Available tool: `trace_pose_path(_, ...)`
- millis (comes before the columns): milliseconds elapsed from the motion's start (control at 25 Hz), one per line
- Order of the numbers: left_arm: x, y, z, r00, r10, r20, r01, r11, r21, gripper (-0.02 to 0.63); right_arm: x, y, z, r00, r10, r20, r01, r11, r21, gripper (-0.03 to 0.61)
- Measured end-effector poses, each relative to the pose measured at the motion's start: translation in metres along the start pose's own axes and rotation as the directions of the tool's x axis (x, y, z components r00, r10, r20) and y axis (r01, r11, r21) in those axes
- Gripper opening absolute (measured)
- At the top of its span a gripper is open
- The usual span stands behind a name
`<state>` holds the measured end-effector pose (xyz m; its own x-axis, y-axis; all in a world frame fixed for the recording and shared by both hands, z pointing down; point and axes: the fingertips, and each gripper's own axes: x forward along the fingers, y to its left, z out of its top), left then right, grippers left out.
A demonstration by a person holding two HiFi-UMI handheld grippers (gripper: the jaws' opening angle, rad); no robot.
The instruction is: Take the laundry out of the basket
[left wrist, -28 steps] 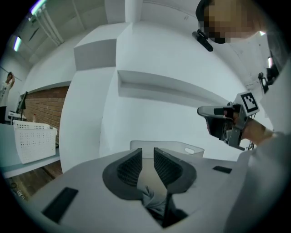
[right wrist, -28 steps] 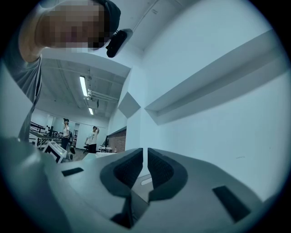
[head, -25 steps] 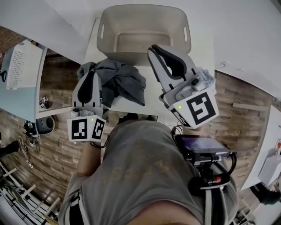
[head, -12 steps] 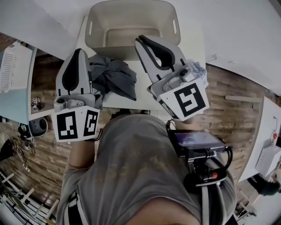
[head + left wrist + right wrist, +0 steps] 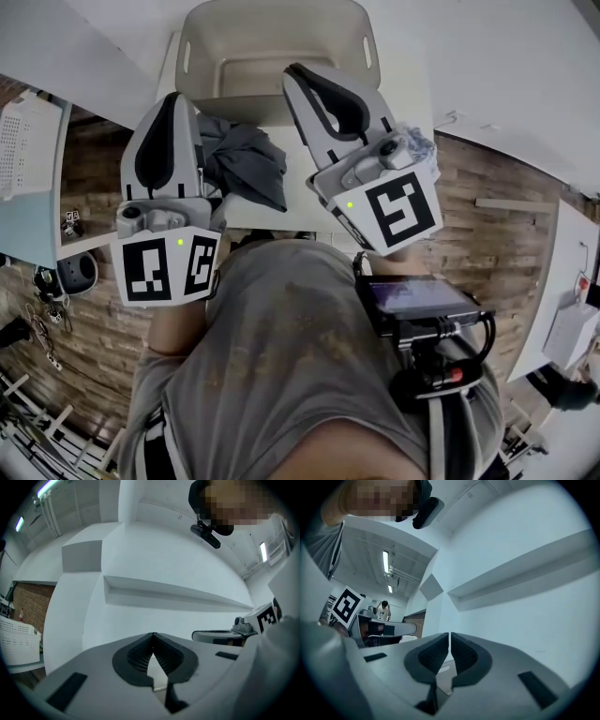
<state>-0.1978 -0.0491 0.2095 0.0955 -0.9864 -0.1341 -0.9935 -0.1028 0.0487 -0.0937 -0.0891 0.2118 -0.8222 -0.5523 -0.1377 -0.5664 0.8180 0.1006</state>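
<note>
Both grippers are pinched shut with nothing between their jaws. The left gripper (image 5: 174,97) sat low beside the grey garment (image 5: 246,161) a second ago and has since lifted clear of it. The right gripper (image 5: 294,71) hangs by the basket's (image 5: 272,47) near wall. The garment lies crumpled on the white table (image 5: 298,202), just in front of the basket, whose bottom shows bare. To my eye, the laundry is out.
</note>
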Motion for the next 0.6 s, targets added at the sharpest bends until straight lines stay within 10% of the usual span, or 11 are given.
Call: trace_pose_path(600,-0.0014,-0.0054,-0.0045,1.000,-0.015,-0.021,0.015,1.000,0.003,0.009,0.0006,0.0036,-0.0013,1.000,0.001,0.001,-0.001,1.000,0.004,0.008)
